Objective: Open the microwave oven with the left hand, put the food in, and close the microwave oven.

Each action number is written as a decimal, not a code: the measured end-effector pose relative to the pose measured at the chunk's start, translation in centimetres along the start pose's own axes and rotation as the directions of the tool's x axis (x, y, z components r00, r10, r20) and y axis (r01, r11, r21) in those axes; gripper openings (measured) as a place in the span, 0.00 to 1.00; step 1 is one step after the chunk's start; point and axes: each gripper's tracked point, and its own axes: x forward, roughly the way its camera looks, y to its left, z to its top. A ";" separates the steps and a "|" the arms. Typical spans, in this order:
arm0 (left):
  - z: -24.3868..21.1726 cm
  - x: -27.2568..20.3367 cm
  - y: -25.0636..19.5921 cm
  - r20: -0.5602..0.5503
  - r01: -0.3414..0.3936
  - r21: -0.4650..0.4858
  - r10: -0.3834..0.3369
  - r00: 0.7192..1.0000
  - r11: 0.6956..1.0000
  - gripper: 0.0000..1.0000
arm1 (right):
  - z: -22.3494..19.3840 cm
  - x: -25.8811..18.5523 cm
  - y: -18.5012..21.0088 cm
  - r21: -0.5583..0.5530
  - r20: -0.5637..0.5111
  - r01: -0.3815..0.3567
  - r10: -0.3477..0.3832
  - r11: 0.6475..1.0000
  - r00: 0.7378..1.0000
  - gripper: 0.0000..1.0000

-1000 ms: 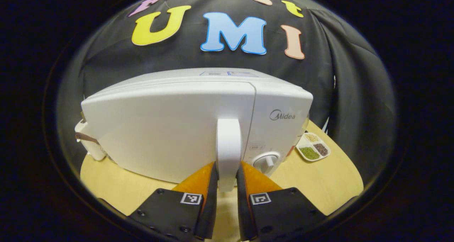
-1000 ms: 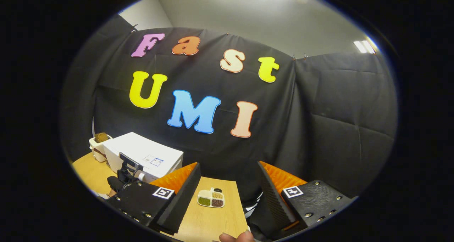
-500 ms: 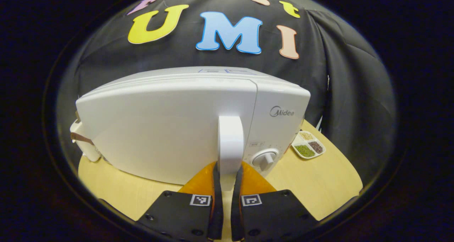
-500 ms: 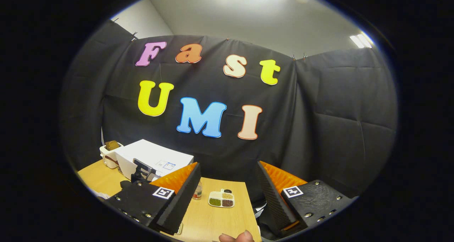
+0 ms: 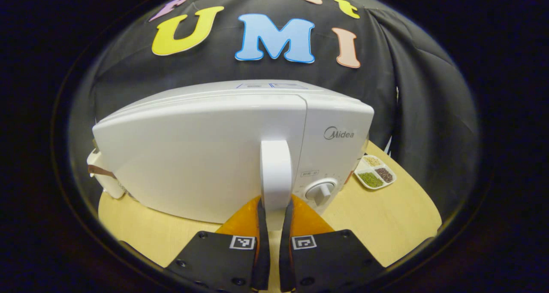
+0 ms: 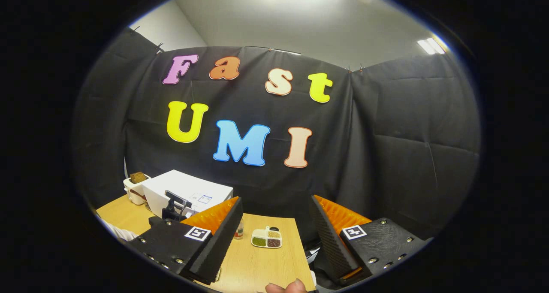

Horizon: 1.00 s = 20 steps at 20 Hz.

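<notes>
The white microwave [image 5: 206, 155] stands close in front in the left gripper view, its door flush with the body. My left gripper [image 5: 275, 203] is shut on the lower end of the door's vertical white handle [image 5: 276, 168], one finger pressing on each side. The food, a white divided dish of grains [image 5: 374, 176], lies on the table to the right of the microwave. In the right gripper view my right gripper [image 6: 274, 207] hangs open and holds nothing, well back from the microwave [image 6: 188, 191] and above the dish [image 6: 266, 238].
The wooden table [image 5: 386, 224] has bare room right of the microwave, up to its right edge. A white container with something brown in it [image 6: 135, 185] stands left of the microwave. A small bottle [image 6: 239, 231] is by the dish. A fingertip [image 6: 286, 288] shows at the bottom.
My left gripper's fingers have closed from either side onto the door handle. The right gripper has tilted a little, staying open. The door has not visibly moved.
</notes>
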 end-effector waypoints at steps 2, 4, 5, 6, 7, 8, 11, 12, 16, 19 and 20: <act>0.0 0.0 0.0 0.003 -0.003 -0.006 0.003 1.000 1.000 0.17 | -0.6 0.0 -0.3 0.007 -0.013 -0.001 0.002 1.000 1.000 0.95; 0.0 0.0 0.0 0.004 -0.006 -0.007 0.006 1.000 1.000 0.17 | -1.1 0.3 -0.6 0.008 -0.027 -0.005 0.005 1.000 1.000 0.96; 0.0 -0.1 0.0 0.002 -0.008 -0.006 0.008 1.000 1.000 0.17 | -1.4 0.4 -0.5 0.011 -0.033 -0.009 0.010 1.000 0.999 0.96; 0.0 -0.2 0.0 -0.002 -0.012 -0.003 0.012 1.000 1.000 0.15 | -1.7 0.5 -0.4 0.015 -0.041 -0.015 0.016 1.000 0.999 0.96; -0.8 -0.7 0.0 -0.022 -0.016 -0.012 0.016 1.000 1.000 0.17 | -1.9 0.7 -0.4 0.020 -0.046 -0.022 0.023 1.000 0.999 0.96; -1.4 -2.0 0.2 0.000 -0.016 -0.022 0.016 1.000 1.000 0.17 | -1.9 0.8 -0.2 0.026 -0.044 -0.028 0.029 0.999 0.999 0.96; -4.3 -8.0 1.7 0.073 -0.044 -0.016 0.045 0.996 0.999 0.17 | -2.7 1.8 0.5 0.046 -0.051 -0.060 0.063 0.997 0.997 0.96; -5.4 -10.0 2.5 0.077 -0.056 -0.014 0.057 0.995 0.998 0.17 | -3.2 2.2 1.2 0.052 -0.058 -0.081 0.084 0.995 0.995 0.96; -9.3 -16.5 6.5 0.052 -0.101 -0.036 0.103 0.993 0.994 0.17 | -4.5 3.7 5.6 0.065 -0.080 -0.198 0.203 0.978 0.976 0.96; -11.5 -20.4 10.5 0.038 -0.175 -0.055 0.178 0.983 0.983 0.17 | -5.9 4.8 9.5 0.038 -0.102 -0.280 0.283 0.959 0.954 0.96; -12.0 -21.4 11.6 0.032 -0.190 -0.064 0.193 0.981 0.980 0.17 | -6.4 5.0 10.8 0.034 -0.111 -0.301 0.303 0.953 0.946 0.96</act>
